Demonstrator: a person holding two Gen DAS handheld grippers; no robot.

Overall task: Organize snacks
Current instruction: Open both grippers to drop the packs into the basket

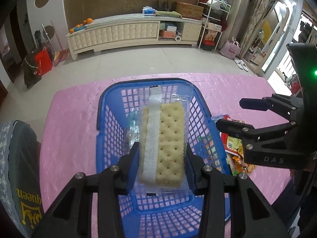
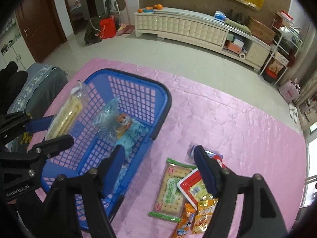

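Left wrist view: the left gripper (image 1: 160, 158) has its 2 jaws closed partway on a clear-wrapped cracker pack (image 1: 163, 138), pads pressing its long sides near the lower end. Forward of the jaws the pack sticks out over the blue basket (image 1: 111, 107), which sits directly below the grip on the pink tablecloth (image 1: 69, 119). Down inside the basket, just left of the jaws, lies a crinkled clear-blue snack bag (image 1: 132, 127). To the right of these jaws the right gripper (image 1: 229, 115) hangs over a heap of packets

Right wrist view: the right gripper (image 2: 158, 164) stands wide, nothing between its 2 jaws, pads apart and touching no packet. Its left jaw is over the basket's (image 2: 138, 83) near wall; its right jaw is over a red-and-white packet (image 2: 190, 182). Between the jaws, a little below them, lies a green-labelled cracker pack (image 2: 170, 188); near the right jaw's base are an orange snack stick (image 2: 184, 220) and a gold-orange wrapper (image 2: 204, 216). Far left of the jaws, the left gripper (image 2: 55, 130) holds its cracker pack (image 2: 65, 117) above the basket
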